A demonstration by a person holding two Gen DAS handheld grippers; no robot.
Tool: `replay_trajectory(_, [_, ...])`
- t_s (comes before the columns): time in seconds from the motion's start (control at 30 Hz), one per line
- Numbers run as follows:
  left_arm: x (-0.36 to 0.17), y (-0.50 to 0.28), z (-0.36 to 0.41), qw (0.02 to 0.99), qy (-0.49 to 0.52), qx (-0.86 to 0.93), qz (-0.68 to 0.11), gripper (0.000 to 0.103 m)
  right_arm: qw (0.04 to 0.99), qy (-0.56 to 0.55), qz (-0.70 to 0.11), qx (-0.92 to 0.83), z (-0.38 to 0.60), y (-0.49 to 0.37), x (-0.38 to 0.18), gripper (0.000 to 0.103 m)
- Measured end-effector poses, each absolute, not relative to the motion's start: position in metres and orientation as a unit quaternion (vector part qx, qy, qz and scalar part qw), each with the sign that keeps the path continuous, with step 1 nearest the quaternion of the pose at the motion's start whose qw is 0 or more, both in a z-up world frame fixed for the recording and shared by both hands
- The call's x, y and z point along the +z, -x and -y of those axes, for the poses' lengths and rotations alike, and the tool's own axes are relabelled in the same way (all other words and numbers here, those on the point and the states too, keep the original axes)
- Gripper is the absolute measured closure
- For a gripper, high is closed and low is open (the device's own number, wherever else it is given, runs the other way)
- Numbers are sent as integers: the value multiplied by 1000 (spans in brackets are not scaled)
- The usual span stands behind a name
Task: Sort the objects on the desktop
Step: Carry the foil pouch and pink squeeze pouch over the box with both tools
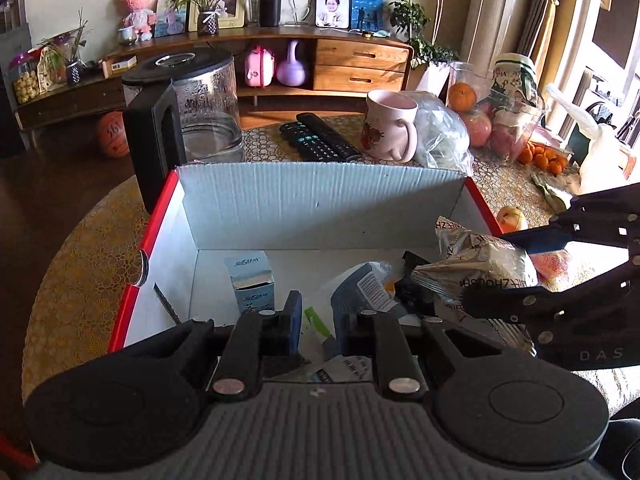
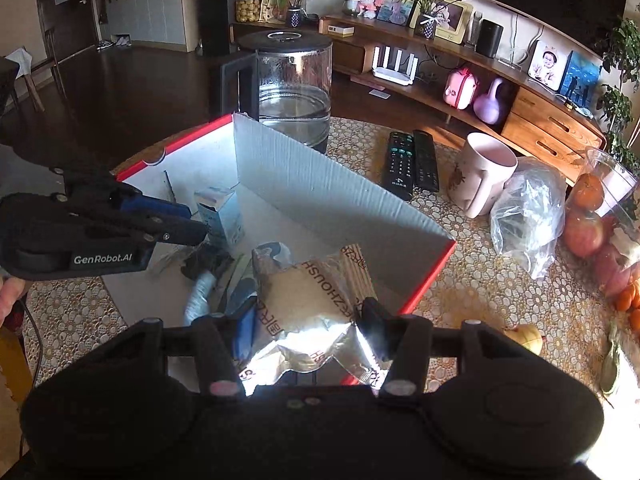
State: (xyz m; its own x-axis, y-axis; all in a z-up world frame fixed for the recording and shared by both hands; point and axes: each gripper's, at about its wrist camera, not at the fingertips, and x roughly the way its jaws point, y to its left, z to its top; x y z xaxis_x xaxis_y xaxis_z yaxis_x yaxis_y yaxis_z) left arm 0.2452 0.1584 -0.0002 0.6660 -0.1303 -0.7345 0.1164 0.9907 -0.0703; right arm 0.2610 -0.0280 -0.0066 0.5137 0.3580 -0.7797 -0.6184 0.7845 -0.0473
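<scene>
A red-edged cardboard box (image 1: 320, 196) (image 2: 320, 184) sits on the round table. Inside lie a small blue carton (image 1: 252, 284) (image 2: 220, 212), a plastic-wrapped blue pack (image 1: 360, 280) and other small items. My right gripper (image 2: 308, 312) (image 1: 516, 268) is shut on a foil snack packet (image 2: 304, 304) (image 1: 480, 260) and holds it over the box's right side. My left gripper (image 1: 318, 320) (image 2: 192, 224) hangs open and empty over the box's near end.
Behind the box stand a glass kettle (image 1: 200, 108) (image 2: 292, 88), two remotes (image 1: 320, 138) (image 2: 410, 164), a pink mug (image 1: 390, 126) (image 2: 480, 174) and a plastic bag (image 1: 440, 136) (image 2: 528, 216). Fruit (image 1: 480, 120) (image 2: 584, 232) lies at the right.
</scene>
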Motion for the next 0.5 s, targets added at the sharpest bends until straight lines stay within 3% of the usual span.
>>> replay_trajectory(0.5, [-19,-250,-167,904,9,-67,-423,87,843,223,-395,290,-16,-286,-40,48])
